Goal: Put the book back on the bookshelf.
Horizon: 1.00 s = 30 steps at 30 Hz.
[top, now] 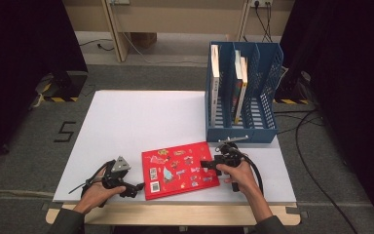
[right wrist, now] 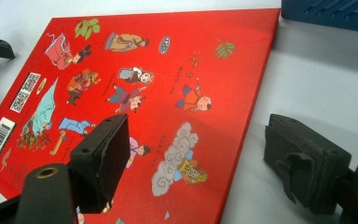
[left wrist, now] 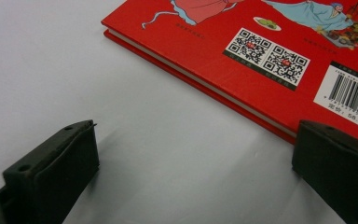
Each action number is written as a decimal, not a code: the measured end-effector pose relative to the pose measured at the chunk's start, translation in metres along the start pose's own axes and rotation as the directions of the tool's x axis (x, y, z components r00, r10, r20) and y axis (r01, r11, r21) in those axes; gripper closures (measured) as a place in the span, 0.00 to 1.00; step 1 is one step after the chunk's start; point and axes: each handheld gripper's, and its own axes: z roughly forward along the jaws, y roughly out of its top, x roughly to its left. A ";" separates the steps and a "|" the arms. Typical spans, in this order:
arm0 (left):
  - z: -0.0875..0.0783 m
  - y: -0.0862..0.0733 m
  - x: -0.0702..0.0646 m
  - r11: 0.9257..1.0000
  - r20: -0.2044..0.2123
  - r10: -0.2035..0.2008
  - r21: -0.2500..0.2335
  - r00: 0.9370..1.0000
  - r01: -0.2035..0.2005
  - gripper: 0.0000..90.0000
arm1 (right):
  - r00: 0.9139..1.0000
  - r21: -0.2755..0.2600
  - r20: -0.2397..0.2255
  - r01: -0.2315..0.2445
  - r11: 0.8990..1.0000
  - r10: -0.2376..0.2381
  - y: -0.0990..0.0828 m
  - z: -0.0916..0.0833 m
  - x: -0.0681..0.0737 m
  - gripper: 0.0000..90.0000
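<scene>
Left gripper [top: 137, 187] sits at the red book's [top: 179, 169] left edge, your jaws wide, nothing between. Book lies flat near the table's [top: 126, 122] front edge, long axis running left-right, slightly tilted. Right gripper [top: 207, 165] straddles its right edge, jaws wide, not pressing.

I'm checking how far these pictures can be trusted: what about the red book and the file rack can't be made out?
- Red book: lettering too small in the high view; barcode cut by the left gripper view's edge.
- Books in the blue rack: titles too small, covers hidden by the dividers.
- Right gripper: whether its pads touch the book.
</scene>
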 end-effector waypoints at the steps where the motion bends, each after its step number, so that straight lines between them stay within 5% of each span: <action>1: 0.000 0.000 0.000 1.000 0.000 -0.001 -0.001 1.000 0.001 0.00 | 1.000 -0.001 -0.001 -0.001 1.000 0.001 0.000 0.000 0.000 0.26; 9: -0.002 0.001 0.002 0.998 -0.029 -0.060 -0.015 0.998 0.060 0.08 | 1.000 -0.013 0.010 -0.001 1.000 0.001 0.000 0.004 0.004 0.25; 18: 0.001 0.004 0.000 0.997 -0.085 -0.074 -0.003 0.994 0.074 0.04 | 1.000 -0.024 0.022 0.001 1.000 0.000 0.002 0.010 0.010 0.23; 28: 0.002 0.004 0.000 0.997 -0.090 -0.080 -0.001 0.993 0.080 0.02 | 0.991 -0.059 -0.004 -0.131 0.990 0.131 0.002 0.010 0.011 0.18; 30: 0.002 0.004 0.000 0.997 -0.089 -0.079 0.000 0.993 0.079 0.02 | 0.983 -0.066 -0.019 -0.185 0.981 0.184 0.002 0.008 0.010 0.18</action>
